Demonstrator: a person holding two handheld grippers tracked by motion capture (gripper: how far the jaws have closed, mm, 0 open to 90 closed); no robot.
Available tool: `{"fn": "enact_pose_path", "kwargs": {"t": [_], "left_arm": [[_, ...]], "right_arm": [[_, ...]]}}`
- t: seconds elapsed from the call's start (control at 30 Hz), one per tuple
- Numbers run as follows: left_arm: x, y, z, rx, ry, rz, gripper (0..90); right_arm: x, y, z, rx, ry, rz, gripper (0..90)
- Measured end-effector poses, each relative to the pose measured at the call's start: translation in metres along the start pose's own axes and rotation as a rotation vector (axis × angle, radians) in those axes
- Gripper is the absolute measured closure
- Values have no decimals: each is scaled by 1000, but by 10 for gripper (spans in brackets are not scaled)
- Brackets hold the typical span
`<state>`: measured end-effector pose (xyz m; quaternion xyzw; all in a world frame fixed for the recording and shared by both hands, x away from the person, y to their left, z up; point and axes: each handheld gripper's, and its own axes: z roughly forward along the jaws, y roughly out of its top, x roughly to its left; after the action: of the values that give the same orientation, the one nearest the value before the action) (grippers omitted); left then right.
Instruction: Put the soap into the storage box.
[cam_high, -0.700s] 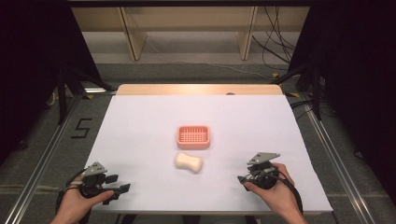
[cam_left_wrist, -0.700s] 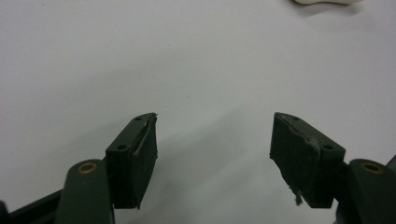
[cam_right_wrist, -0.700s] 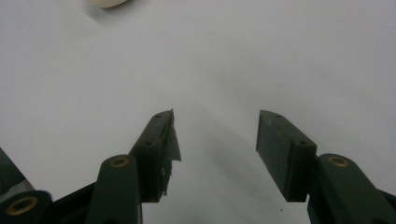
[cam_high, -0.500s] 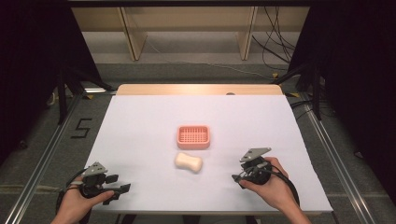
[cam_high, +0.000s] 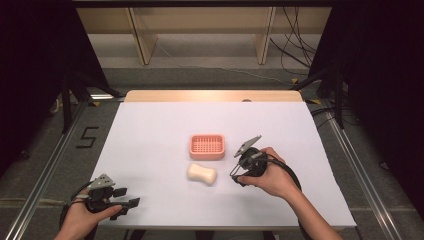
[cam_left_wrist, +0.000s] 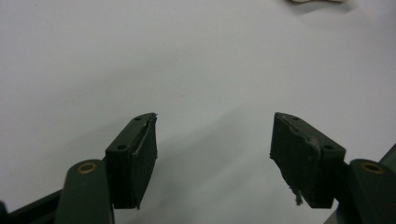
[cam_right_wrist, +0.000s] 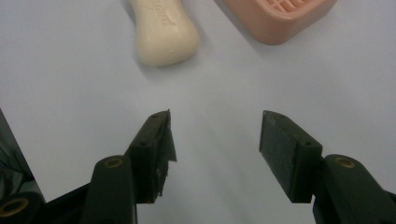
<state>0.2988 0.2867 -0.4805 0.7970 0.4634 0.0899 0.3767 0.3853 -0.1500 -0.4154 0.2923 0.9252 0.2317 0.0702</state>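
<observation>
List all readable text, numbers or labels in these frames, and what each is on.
"5": black digit on the grey floor left of the table.
Embossed lettering on the soap bar: too blurred to read.
Nothing legible on the pink soap dish.

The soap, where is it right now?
In the high view the soap lies on the white table near its middle, just in front of the pink soap dish, with the right hand-held gripper close beside it.
</observation>
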Motion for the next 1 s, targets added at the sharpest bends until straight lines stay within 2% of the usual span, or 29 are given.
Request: {"fn": "enact_pose_path", "kwargs": {"t": [0.03,0.1,0.13,0.27,0.3,0.57,0.6,0.77,0.83,0.87,1.0], "left_arm": [[0,0,0,-5,2,-5,312],[-1,0,-1,-4,17,-3,312],[-1,0,0,-8,0,-6,311],[-1,-1,-1,-8,13,-2,312],[-1,-1,-2,-10,-2,-2,312],[0,-5,-7,-11,11,-12,312],[0,-5,-7,-12,12,-12,312],[0,-8,-9,-27,13,-29,312],[1,-8,-11,-14,24,-21,312],[0,-9,-11,-21,24,-34,312],[0,-11,-13,-15,42,-31,312]], "right_arm": [[1,2,1,12,2,4,444],[0,8,5,28,11,-17,444],[1,10,7,38,14,-21,443],[2,17,13,63,24,-30,441],[4,23,17,75,35,-42,441],[10,39,29,93,55,-75,441],[12,41,29,100,57,-61,442],[12,50,33,102,60,-95,442],[13,53,34,103,62,-100,441],[12,54,35,104,62,-96,441],[13,58,37,115,69,-102,440]]}}
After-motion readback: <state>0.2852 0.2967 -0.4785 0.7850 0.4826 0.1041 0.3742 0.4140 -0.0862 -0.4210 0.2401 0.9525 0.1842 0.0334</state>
